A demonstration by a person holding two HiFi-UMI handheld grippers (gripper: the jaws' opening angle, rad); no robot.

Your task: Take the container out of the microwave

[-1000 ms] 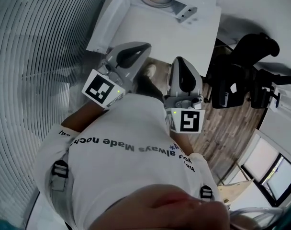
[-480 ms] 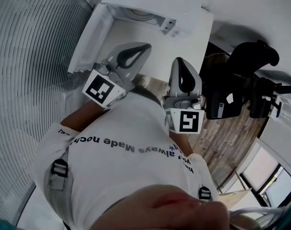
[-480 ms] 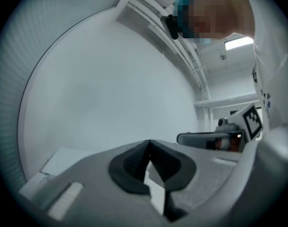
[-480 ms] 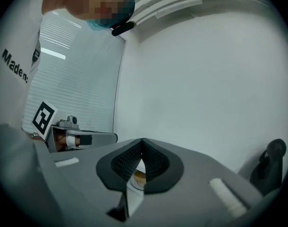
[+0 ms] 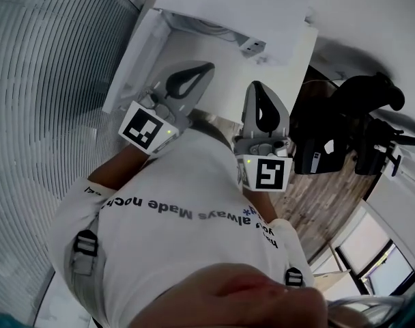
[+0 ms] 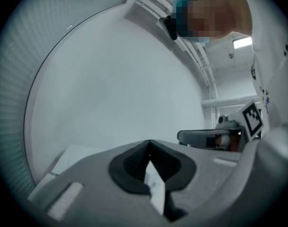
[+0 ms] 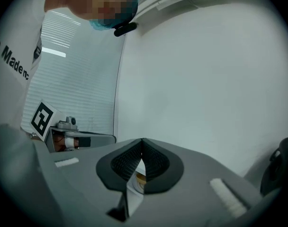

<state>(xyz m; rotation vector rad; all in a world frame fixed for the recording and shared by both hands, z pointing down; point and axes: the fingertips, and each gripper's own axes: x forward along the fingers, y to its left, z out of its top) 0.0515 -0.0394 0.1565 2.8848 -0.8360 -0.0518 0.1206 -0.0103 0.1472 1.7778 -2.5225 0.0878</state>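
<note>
Left gripper (image 5: 206, 67) and right gripper (image 5: 257, 86) point toward the microwave (image 5: 228, 5) at the top. Both jaws are pressed together, holding nothing.

The head camera is looking steeply down past the person's shirt (image 5: 194, 217) onto the left gripper (image 5: 201, 72) and right gripper (image 5: 259, 91) close below. Each gripper camera is sitting just behind its own jaws, facing a white wall (image 6: 115, 89) and catching the other gripper sidelong.

We wear a white shirt (image 5: 194, 241) with dark letters (image 5: 173, 208) and grey straps (image 5: 80, 265) with black buckles (image 5: 87, 241). Our left gripper (image 5: 205, 67) and right gripper (image 5: 256, 87) are grey, each with a cube (image 5: 147, 128) of black-and-white squares.
</note>
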